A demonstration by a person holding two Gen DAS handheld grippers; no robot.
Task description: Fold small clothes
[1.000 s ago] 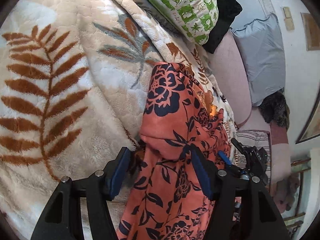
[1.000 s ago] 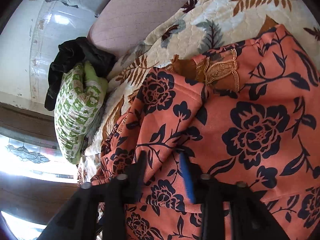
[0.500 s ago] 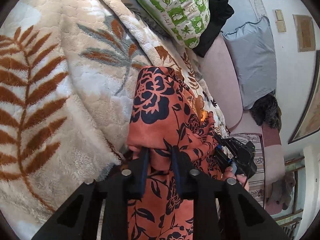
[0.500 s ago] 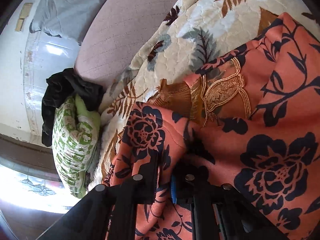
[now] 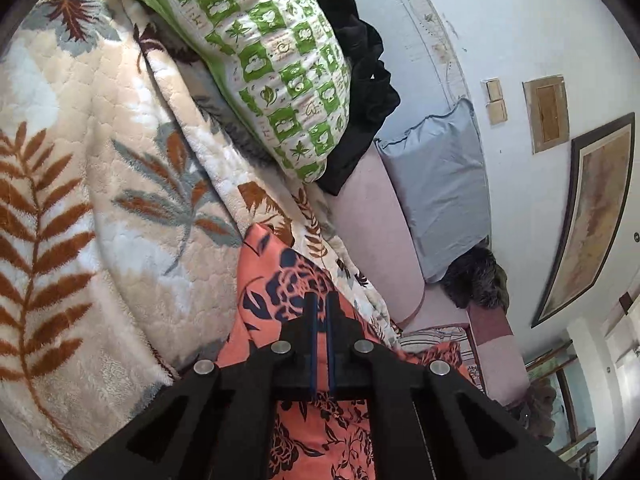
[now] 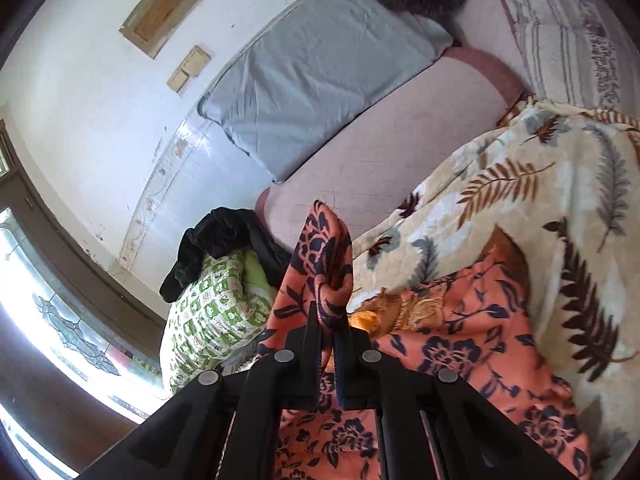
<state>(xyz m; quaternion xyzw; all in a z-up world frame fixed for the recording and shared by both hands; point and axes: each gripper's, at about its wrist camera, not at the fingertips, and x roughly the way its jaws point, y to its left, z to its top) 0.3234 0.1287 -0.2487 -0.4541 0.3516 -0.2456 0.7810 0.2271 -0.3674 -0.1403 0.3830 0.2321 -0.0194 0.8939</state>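
A coral garment point(image 5: 276, 280) with a dark blue flower print lies on a cream blanket point(image 5: 80, 184) with brown and grey leaves. My left gripper point(image 5: 320, 300) is shut on the garment's edge, and the cloth hangs down under the black jaws. In the right wrist view my right gripper point(image 6: 328, 312) is shut on another part of the coral garment point(image 6: 472, 336). A bunched fold of it stands up above the jaws, lifted off the blanket point(image 6: 560, 184). A gold-embroidered neckline shows just right of the right gripper.
A green-and-white patterned pillow point(image 5: 272, 60) and a black cloth point(image 5: 360, 80) lie at the blanket's far end. A grey pillow point(image 5: 440, 192) leans on the white wall over a pink mattress point(image 5: 376, 232). A bright window point(image 6: 48, 312) shows at left in the right wrist view.
Both grippers closed on the coral garment and lifted. The right one rose more, pulling a fold of cloth up off the blanket; both views now tilt up toward the wall.
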